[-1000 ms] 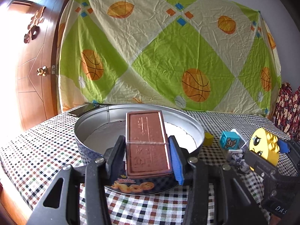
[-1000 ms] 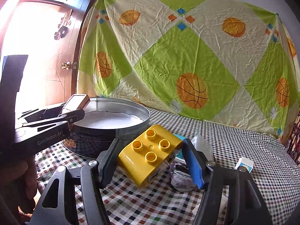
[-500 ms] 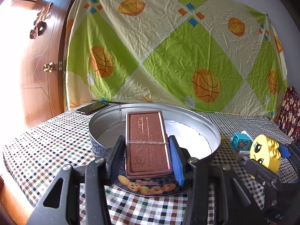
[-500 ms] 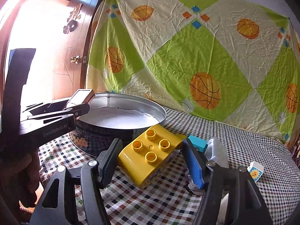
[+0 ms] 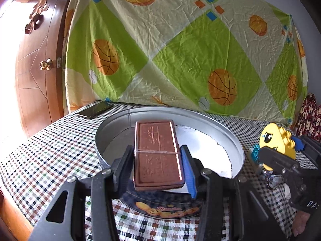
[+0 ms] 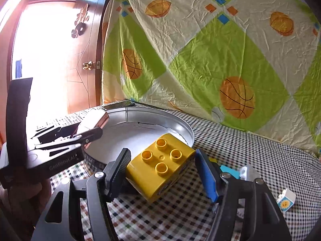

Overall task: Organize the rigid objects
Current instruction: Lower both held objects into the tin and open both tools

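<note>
While the left gripper (image 5: 157, 161) clamps a brown flat case (image 5: 157, 152) over the round cookie tin (image 5: 230, 138), right gripper (image 6: 162, 170) clamped on a yellow toy brick (image 6: 160, 168), checkered table (image 6: 250, 146).

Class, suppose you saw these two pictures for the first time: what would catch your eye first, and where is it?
Likely the bright yellow toy brick clamped in the right gripper, low in the middle. Next, the brown rectangular case gripped by the left gripper over the round metal tin. Behind hangs a green and cream basketball-print sheet.
</note>
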Motion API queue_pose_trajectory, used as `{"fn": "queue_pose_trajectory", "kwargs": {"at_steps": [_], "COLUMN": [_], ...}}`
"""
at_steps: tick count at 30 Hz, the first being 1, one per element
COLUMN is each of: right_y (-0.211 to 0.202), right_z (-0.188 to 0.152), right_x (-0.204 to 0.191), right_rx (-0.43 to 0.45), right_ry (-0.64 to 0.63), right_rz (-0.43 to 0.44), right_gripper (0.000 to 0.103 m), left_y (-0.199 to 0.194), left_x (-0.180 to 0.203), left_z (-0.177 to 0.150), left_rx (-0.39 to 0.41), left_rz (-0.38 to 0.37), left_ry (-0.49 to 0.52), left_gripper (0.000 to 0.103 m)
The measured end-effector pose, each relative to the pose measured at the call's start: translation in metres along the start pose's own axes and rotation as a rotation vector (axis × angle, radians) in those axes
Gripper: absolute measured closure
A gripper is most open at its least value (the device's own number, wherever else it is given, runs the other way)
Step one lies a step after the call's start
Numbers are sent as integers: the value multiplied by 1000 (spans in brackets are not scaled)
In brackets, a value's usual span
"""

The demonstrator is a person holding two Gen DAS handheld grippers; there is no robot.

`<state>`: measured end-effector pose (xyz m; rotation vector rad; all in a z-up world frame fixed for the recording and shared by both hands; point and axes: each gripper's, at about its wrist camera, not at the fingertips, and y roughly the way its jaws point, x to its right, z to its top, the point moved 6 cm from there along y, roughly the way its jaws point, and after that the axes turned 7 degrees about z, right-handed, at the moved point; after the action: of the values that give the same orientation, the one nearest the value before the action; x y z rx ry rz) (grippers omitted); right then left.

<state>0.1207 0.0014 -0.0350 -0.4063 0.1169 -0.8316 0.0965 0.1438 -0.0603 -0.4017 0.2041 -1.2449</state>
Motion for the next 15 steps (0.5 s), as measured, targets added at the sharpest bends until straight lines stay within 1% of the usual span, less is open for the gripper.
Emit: {"fn": "queue_pose_trajectory", "kwargs": {"at_steps": [4,9,12,15], "right_y": [16,41,65,86], "right_z": [10,22,30,31], "right_x": [1,17,28,35], "right_rx": [-15,-60,-112,-159], "right_ry": [-1,87,138,146], "right_rz": [5,60,87,82], "right_gripper": [35,35,35,35], "left_y": [10,27,40,53], "left_x": [-1,-3,-4,-6], "left_z": [4,10,16,20], "left_rx": [-49,-120,-165,-203], "left_rz": [-12,-23,-24,-24], "left_ry": [15,29,43,59], "left_gripper": [58,58,58,58]}}
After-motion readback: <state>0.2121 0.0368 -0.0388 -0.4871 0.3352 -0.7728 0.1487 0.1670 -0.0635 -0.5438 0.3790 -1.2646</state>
